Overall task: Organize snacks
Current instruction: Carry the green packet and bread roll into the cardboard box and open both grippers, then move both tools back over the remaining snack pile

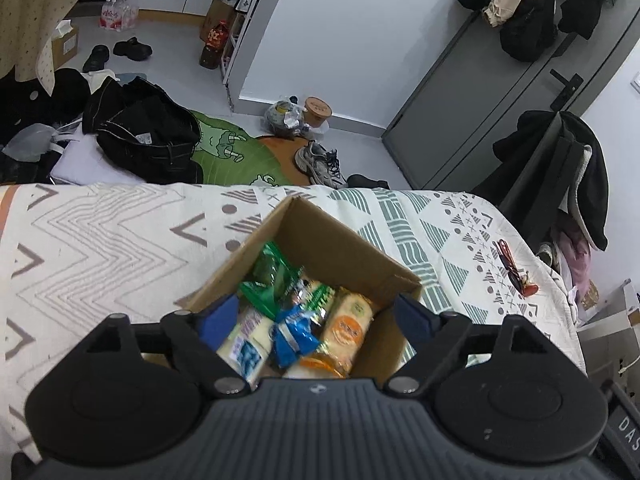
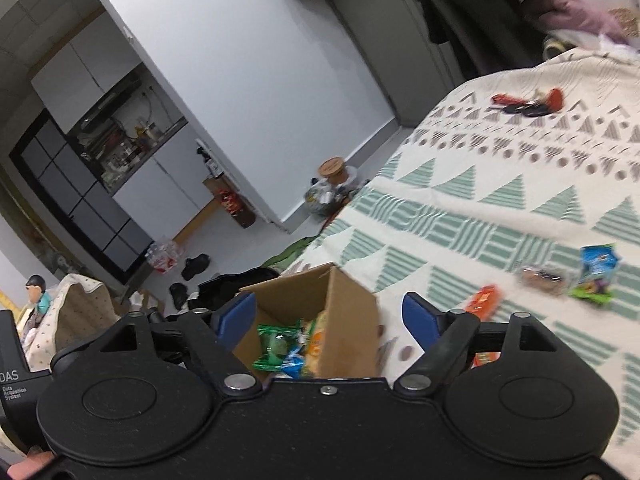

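A brown cardboard box (image 1: 320,236) stands on the patterned bedspread (image 1: 100,248), holding several snack packets: a green one (image 1: 268,276), a blue one (image 1: 294,334), an orange cracker pack (image 1: 350,332) and a pale pack (image 1: 244,344). My left gripper (image 1: 316,320) hovers open just above the box, nothing between its blue pads. In the right wrist view the same box (image 2: 348,320) lies under my open right gripper (image 2: 330,316). To the right on the bedspread lie an orange packet (image 2: 482,302), a clear wrapped snack (image 2: 540,278) and a blue-green packet (image 2: 596,276).
Red and black small items (image 2: 528,106) lie near the bed's far corner. Beyond the bed edge the floor holds black clothes (image 1: 148,132), a green rug (image 1: 232,152), sneakers (image 1: 320,164) and bags by the wall. A grey door (image 1: 500,92) with hung coats stands at right.
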### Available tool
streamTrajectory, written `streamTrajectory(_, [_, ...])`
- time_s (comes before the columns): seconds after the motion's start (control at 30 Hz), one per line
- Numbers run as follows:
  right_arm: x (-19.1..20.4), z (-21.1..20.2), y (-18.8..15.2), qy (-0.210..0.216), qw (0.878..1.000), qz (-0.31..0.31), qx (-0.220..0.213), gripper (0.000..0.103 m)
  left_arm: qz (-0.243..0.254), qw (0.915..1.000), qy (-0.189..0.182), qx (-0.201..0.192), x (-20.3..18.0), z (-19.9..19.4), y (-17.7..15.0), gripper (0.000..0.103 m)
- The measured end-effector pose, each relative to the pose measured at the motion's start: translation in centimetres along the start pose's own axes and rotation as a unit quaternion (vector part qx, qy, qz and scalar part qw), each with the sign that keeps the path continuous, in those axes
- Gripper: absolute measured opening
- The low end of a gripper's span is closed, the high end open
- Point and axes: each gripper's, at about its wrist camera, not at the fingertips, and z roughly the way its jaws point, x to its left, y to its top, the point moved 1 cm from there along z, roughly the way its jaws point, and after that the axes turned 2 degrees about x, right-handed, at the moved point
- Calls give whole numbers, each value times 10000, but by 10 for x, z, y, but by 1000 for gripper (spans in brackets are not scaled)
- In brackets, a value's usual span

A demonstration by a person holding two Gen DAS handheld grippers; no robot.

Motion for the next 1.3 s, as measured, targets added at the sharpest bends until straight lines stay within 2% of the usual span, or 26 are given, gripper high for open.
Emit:
streamTrajectory(0.1, [-4,-14,5,-133,9999,2,-95,83,94,9999,-38,-21,-7,-7,-6,87])
streamTrajectory(0.2, [-9,-29,10,-309,9993,-23,-222,92,200,9997,-124,-56,-15,-15,-11,90])
streamTrajectory(0.37, [-26,-48,14,-397,9986,20,-336,94,290,9993,-185,-131,-29,-24,-19,95])
streamTrajectory(0.47, [-36,-59,16,-486,9978,11,-445,98,356,9991,-216,-122,-37,-26,-24,97])
streamTrajectory(0.8, [-72,-86,22,-716,9955,167,-603,102,633,9975,-315,-61,-73,-23,-47,97])
streamTrajectory(1.3, [-127,-94,29,-994,9916,595,-579,102,900,9946,-469,225,-118,7,-79,97])
